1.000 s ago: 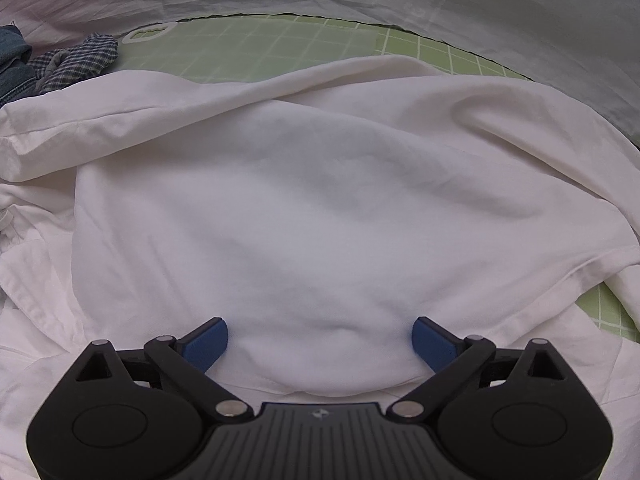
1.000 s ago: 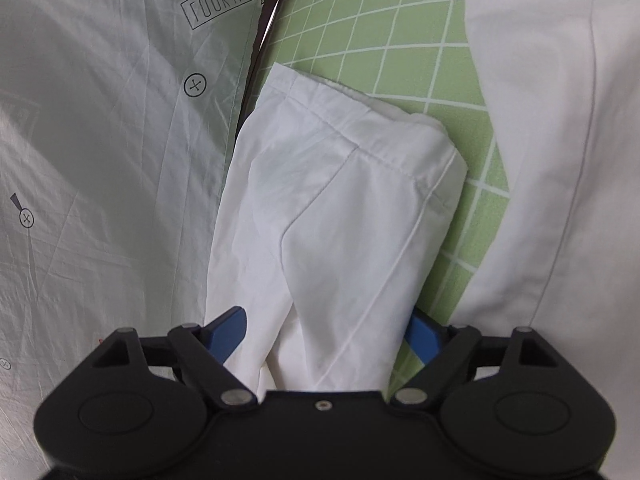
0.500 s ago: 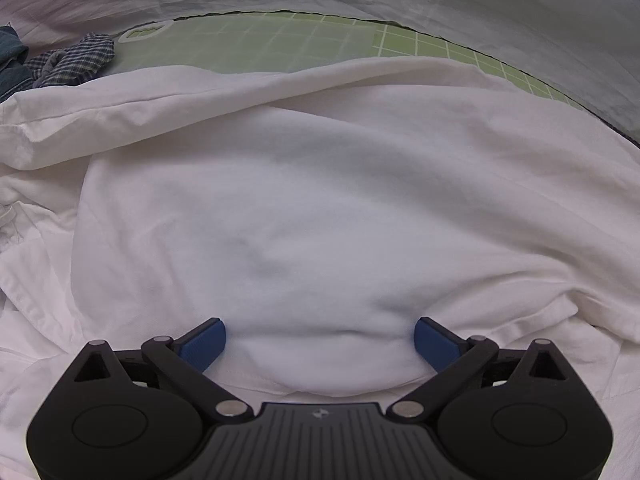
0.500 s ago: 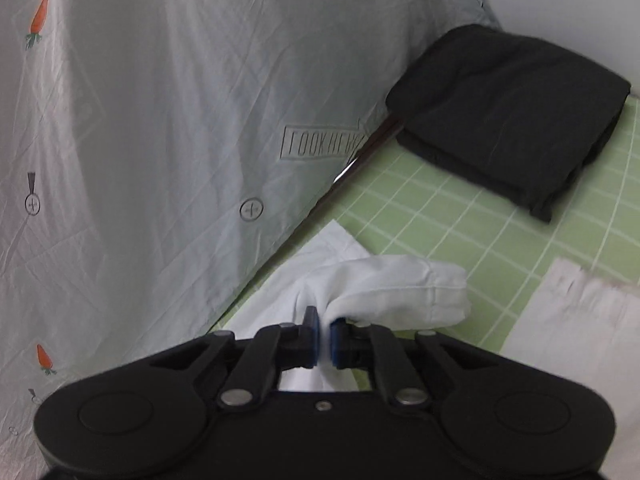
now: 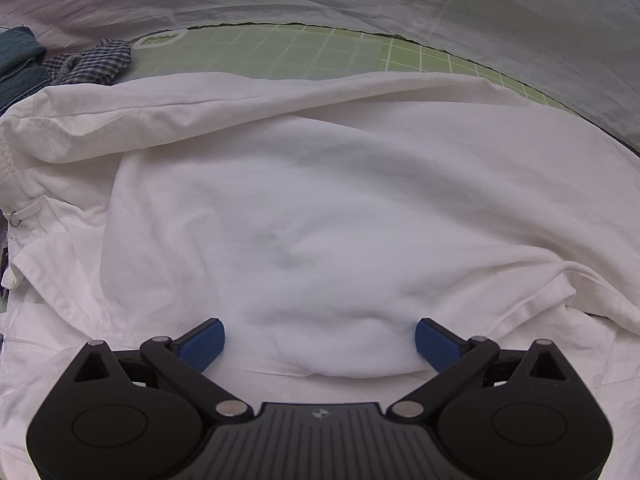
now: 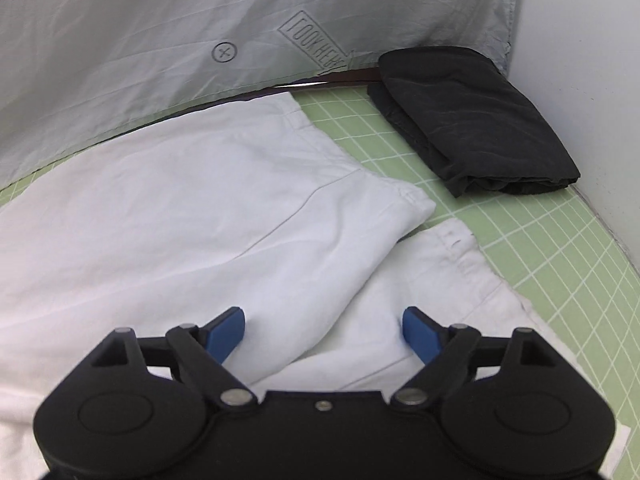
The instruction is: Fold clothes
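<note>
Flanking white garment (image 6: pixel 200 208): folded black cloth (image 6: pixel 472 120), plaid cloth (image 5: pixel 92 62).

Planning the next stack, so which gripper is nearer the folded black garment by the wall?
Right. The right gripper hovers open over the white shirt's sleeve, with the folded black garment just ahead to its right. The left gripper sits over the shirt body; its view doesn't show the garment.

Green grid mat (image 6: pixel 532 240), pale printed sheet (image 6: pixel 140 20), white wall (image 6: pixel 580 60).
</note>
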